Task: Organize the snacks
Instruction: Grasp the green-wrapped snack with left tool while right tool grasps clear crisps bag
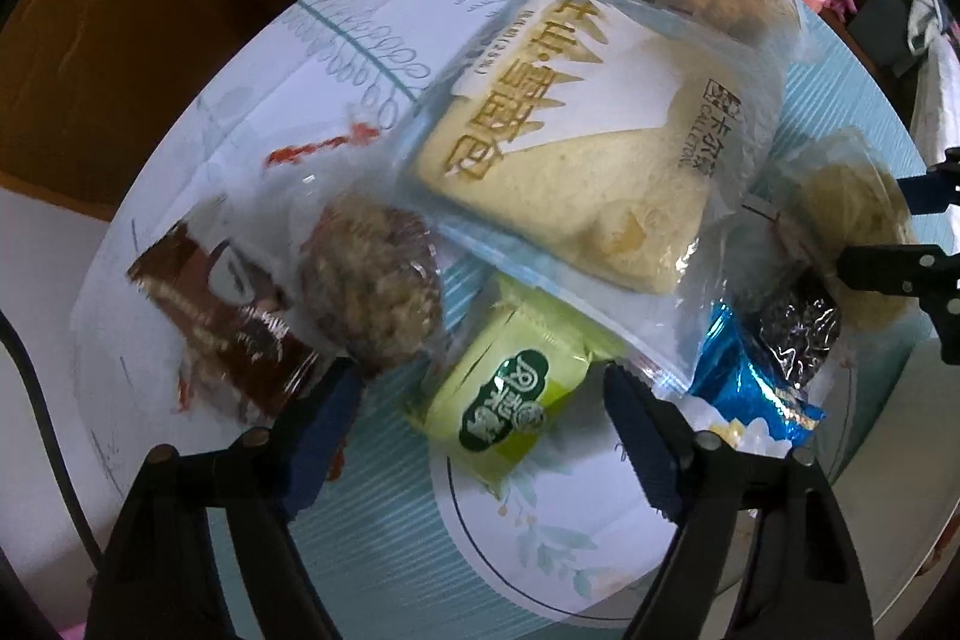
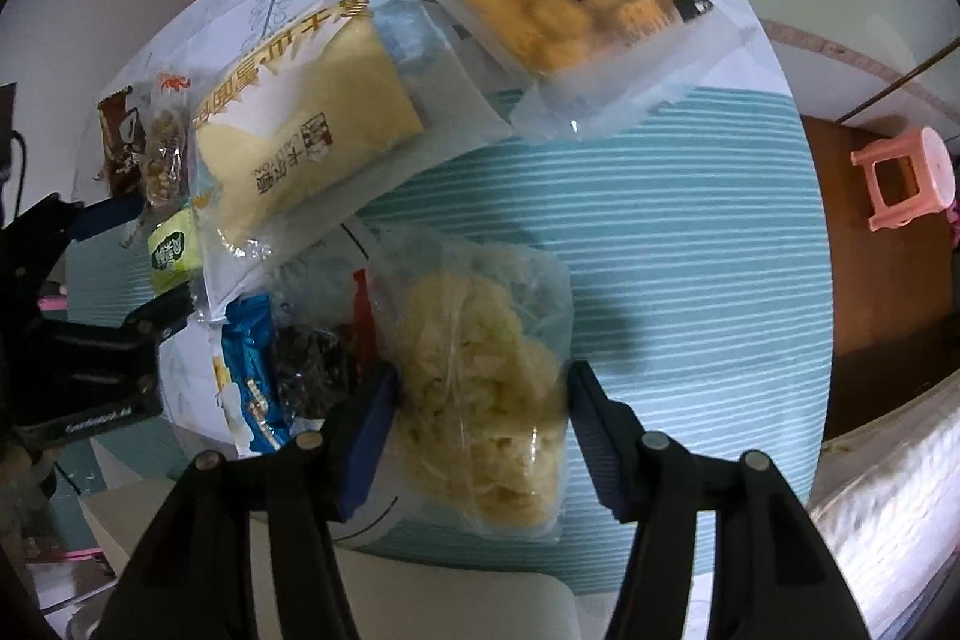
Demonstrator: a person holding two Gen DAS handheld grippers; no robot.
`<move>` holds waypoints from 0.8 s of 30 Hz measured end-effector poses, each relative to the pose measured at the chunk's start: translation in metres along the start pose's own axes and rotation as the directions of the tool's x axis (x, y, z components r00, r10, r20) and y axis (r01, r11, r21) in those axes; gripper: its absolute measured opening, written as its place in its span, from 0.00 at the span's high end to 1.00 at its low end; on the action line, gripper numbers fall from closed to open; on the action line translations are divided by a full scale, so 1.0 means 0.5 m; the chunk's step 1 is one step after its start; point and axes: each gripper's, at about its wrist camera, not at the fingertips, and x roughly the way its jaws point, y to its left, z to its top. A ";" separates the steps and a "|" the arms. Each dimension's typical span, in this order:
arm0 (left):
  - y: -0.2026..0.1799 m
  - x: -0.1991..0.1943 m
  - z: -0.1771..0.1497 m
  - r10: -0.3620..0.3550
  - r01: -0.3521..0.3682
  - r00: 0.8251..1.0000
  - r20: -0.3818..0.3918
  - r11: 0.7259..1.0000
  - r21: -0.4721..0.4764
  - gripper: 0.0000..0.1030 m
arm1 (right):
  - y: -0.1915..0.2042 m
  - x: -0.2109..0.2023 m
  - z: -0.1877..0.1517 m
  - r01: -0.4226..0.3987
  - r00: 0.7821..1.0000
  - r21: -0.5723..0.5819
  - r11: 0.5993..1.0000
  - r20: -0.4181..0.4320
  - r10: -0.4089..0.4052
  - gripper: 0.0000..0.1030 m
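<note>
Nearest: left gripper (image 1: 480,400) spread wide astride the green snack packet (image 1: 510,394), pads not pressing; right gripper (image 2: 480,418) straddling the clear bag of pale chips (image 2: 480,388), left pad touching, right pad just clear, so not yet clamped. Beyond, jumbled and overlapping on the patterned table (image 2: 660,220): blue foil packet (image 1: 750,388), nut cake wrapper (image 1: 372,280), large sliced-bread bag (image 1: 570,148), farthest a pouch of golden pastries (image 2: 570,4). Sorting barely begun, nothing grouped. Destination container nowhere visible; dark crinkled wrapper half hidden, print blurred.
</note>
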 end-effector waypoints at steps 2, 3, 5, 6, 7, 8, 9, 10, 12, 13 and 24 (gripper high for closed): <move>-0.005 0.003 0.009 -0.007 0.006 1.000 0.001 1.000 0.018 0.28 | -0.004 -0.001 -0.002 -0.007 1.000 0.004 1.000 0.000 0.007 0.44; -0.007 0.000 0.014 -0.022 0.022 1.000 -0.001 1.000 0.020 0.30 | -0.005 -0.002 -0.004 -0.010 1.000 0.007 1.000 0.000 0.010 0.44; -0.009 0.001 0.014 -0.059 0.059 0.998 -0.007 0.998 0.018 0.44 | -0.009 -0.002 -0.006 -0.019 1.000 0.015 1.000 -0.001 0.019 0.44; -0.011 0.003 0.013 -0.082 0.082 0.997 -0.007 0.997 0.011 0.47 | -0.012 -0.002 -0.008 -0.023 1.000 0.017 1.000 0.000 0.023 0.44; -0.013 0.003 0.012 -0.091 0.091 0.996 -0.004 0.996 0.008 0.54 | -0.027 -0.001 -0.014 -0.028 1.000 0.019 0.999 0.001 0.028 0.45; -0.014 0.001 0.010 -0.099 0.099 0.995 -0.003 0.995 0.003 0.59 | -0.031 0.000 -0.015 -0.032 0.999 0.024 0.999 0.001 0.032 0.45; -0.016 0.001 0.008 -0.102 0.102 0.995 0.000 0.995 -0.003 0.61 | -0.036 0.003 -0.019 -0.038 0.999 0.030 0.999 0.001 0.038 0.45; -0.019 0.002 0.005 -0.102 0.102 0.995 0.002 0.995 -0.009 0.63 | -0.039 0.004 -0.022 -0.042 0.999 0.034 0.999 0.000 0.042 0.45; -0.025 0.001 -0.008 -0.104 0.104 0.995 0.006 0.994 -0.026 0.65 | -0.040 0.007 -0.024 -0.049 0.999 0.040 0.998 -0.001 0.049 0.45; -0.027 0.002 -0.013 -0.107 0.108 0.994 0.008 0.994 -0.033 0.65 | -0.043 0.007 -0.027 -0.053 0.999 0.040 0.998 -0.003 0.053 0.45; -0.027 -0.013 -0.091 -0.110 0.116 0.993 0.049 0.984 -0.137 0.66 | -0.007 -0.012 -0.074 -0.107 0.994 0.016 0.994 0.039 0.107 0.53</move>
